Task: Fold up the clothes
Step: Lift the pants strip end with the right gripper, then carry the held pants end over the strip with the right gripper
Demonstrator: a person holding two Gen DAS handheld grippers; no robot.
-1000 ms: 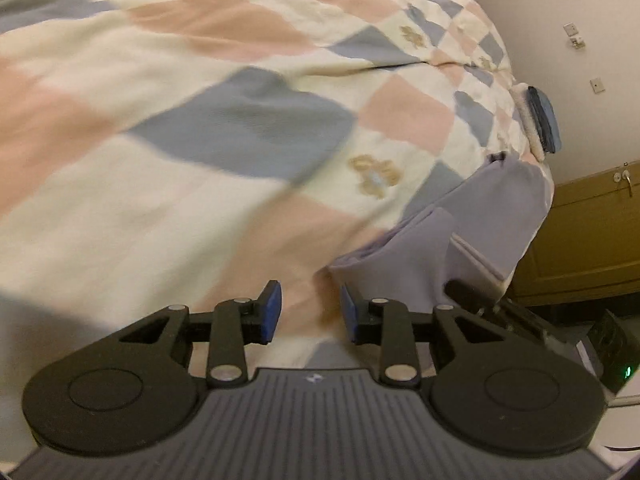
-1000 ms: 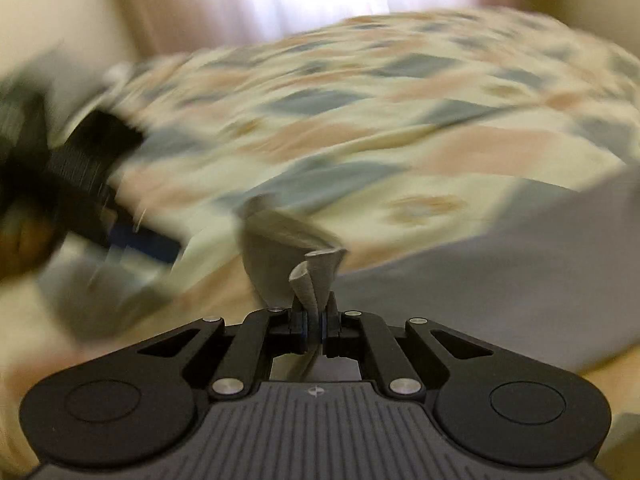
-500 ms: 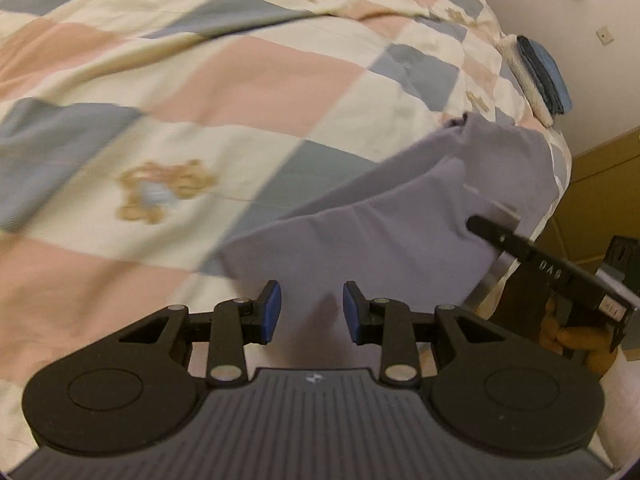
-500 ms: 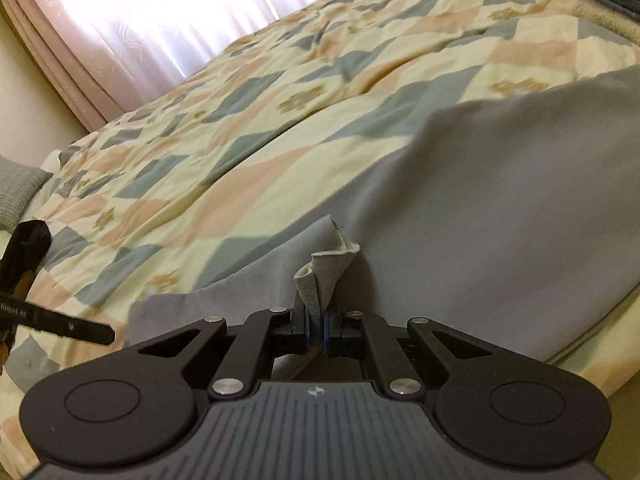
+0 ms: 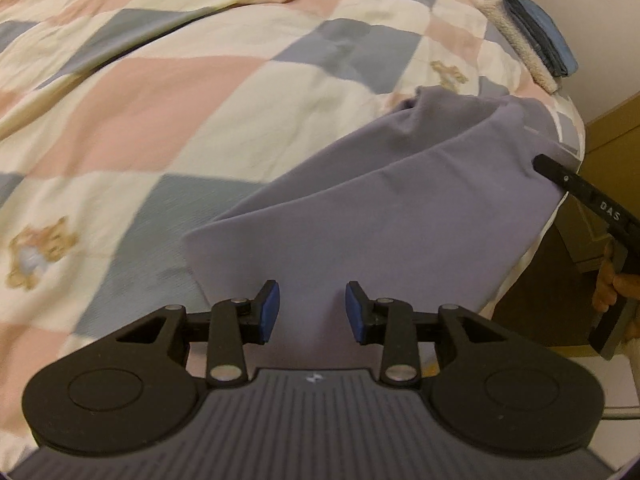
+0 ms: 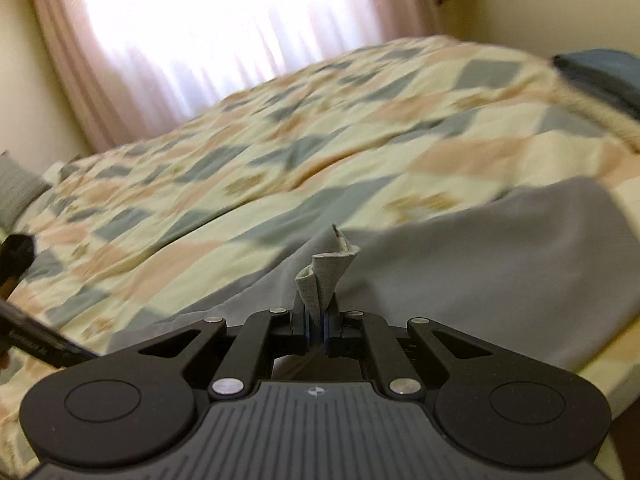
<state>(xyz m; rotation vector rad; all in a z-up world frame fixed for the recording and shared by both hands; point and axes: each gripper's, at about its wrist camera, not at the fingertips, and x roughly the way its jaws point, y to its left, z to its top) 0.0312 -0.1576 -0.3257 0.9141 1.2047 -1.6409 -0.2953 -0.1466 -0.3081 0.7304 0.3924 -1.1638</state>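
The left tongs (image 5: 312, 312), blue pads apart and just opened a little wider with nothing pinched, hover over the near edge of the grey-lilac soft garment (image 5: 400, 208). The right tongs (image 6: 316, 330) are clamped on a bunched corner of that garment, which lies spread near the edge of the bed's checked cream, pink and blue quilt (image 5: 200, 92). Beyond the garment, folded blue and cream cloths (image 5: 532, 36) sit stacked at the quilt's far corner.
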